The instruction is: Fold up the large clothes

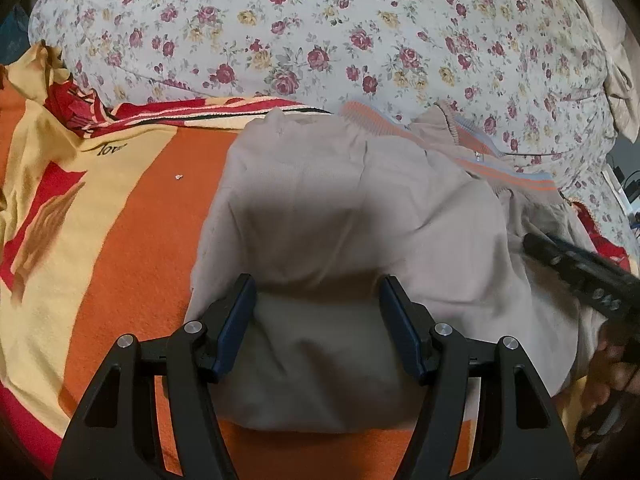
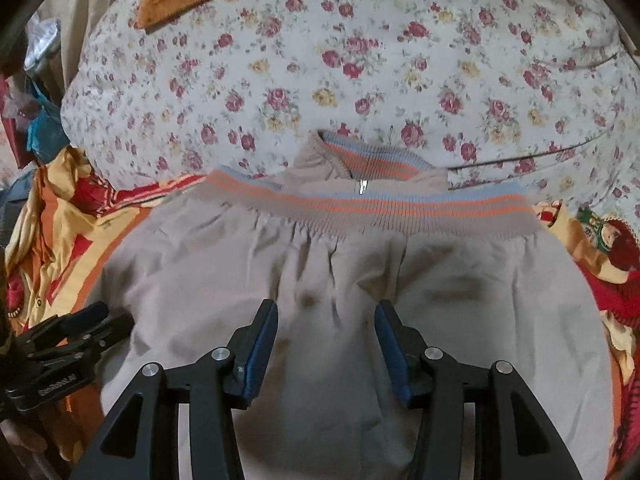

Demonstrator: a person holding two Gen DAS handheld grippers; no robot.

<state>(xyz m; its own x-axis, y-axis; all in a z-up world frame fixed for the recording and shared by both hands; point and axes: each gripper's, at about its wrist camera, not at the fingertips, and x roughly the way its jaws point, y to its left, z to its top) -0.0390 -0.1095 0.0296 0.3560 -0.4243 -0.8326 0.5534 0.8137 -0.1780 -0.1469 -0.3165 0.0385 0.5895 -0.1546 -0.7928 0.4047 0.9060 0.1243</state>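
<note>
Left wrist view showed the beige jacket (image 1: pixel 340 208) lying folded on the orange blanket (image 1: pixel 132 216), its striped hem (image 1: pixel 508 172) at the far right against the floral quilt (image 1: pixel 320 40). The left gripper (image 1: pixel 318 324) hung over its near edge with jaws apart, holding nothing. The right gripper (image 2: pixel 326 352), also parted and empty, sat over the jacket's middle, nearer the hem, whose band ran left to right.

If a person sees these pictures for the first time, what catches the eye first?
The beige fabric jacket with its orange and blue striped ribbed hem lies in the middle, below both open grippers, left and right. Under it spreads an orange, yellow and red blanket, and behind it a white quilt with red roses.
</note>
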